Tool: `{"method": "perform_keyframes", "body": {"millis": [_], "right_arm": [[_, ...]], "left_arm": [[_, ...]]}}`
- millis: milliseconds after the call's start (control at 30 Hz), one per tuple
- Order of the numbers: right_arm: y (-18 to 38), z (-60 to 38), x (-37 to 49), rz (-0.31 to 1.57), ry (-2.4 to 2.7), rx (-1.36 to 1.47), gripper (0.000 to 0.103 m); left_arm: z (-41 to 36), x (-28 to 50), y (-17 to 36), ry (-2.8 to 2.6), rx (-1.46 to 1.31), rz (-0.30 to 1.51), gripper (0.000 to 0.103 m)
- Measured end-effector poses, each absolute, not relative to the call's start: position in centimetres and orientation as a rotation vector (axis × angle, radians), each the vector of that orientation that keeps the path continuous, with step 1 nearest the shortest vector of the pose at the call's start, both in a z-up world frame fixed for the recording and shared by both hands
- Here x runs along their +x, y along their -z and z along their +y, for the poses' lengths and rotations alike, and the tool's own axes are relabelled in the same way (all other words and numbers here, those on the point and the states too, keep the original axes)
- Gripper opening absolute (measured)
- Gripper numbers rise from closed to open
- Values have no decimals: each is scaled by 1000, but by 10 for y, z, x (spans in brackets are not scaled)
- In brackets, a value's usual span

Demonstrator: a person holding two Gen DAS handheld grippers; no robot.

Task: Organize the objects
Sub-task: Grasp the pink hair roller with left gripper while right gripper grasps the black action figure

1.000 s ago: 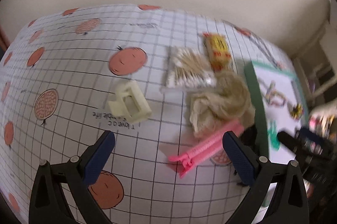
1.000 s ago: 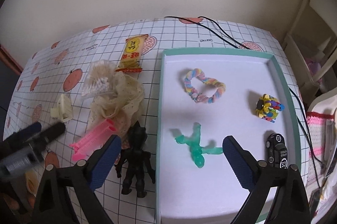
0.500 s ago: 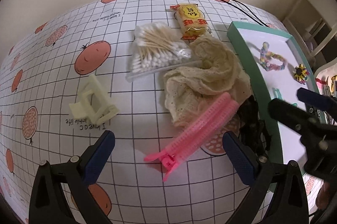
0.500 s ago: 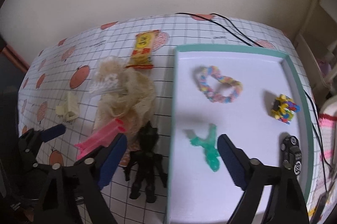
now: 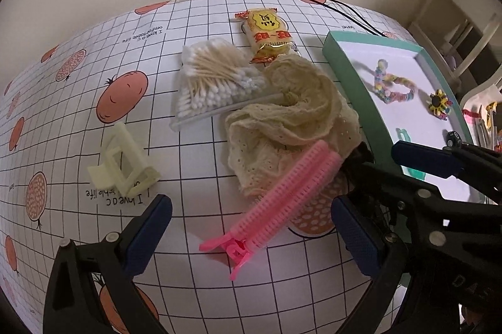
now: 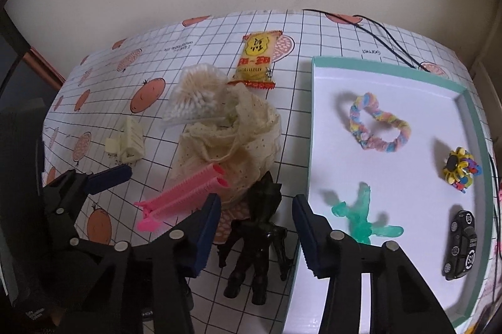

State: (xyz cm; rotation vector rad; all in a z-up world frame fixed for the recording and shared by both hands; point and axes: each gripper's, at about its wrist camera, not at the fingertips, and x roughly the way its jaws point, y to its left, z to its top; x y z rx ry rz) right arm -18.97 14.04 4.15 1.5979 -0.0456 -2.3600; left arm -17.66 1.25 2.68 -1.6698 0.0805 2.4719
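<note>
While the left gripper (image 5: 249, 235) hangs over the gridded tablecloth (image 5: 94, 58) with its 2 blue-padded fingers (image 5: 147, 232) spread wide and empty, the left wrist view shows a pink hair clip (image 5: 279, 202) lying between and just ahead of them, its far end resting on a cream lace cloth (image 5: 291, 120); a pale yellow claw clip (image 5: 125, 161) sits to the left, a bag of cotton swabs (image 5: 213, 83) lies beyond touching the cloth, and a yellow snack packet (image 5: 268, 34) lies farther back, while the green-rimmed tray (image 5: 351, 73) and the right gripper (image 5: 389, 161) fill the right side; from the right wrist view, the right gripper (image 6: 255, 232) has its fingers apart, holding nothing, on either side of a black figurine (image 6: 257, 243) that lies on the cloth just left of the tray (image 6: 309, 130), and inside the tray lie a pastel twisted loop (image 6: 376, 127), a teal stretchy figure (image 6: 360, 216), a yellow flower toy (image 6: 459, 172) and a black toy car (image 6: 461, 243), all apart from one another
</note>
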Motion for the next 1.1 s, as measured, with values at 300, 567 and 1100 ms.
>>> {"method": "perform_keyframes", "body": {"millis": [300,567,1100], "right_arm": [[-32,137,-194,-67,2352,1641,43],[-23,134,-196,-60,2355,1682,37],[-17,138,-196,-60,2339,1718,29]], "left_arm": [[12,-175,-22,-2452,-1682,101,94],[15,-176,-18,-2432,-1686,124,93],[16,-170,-14,-2404,-1714,166,61]]}}
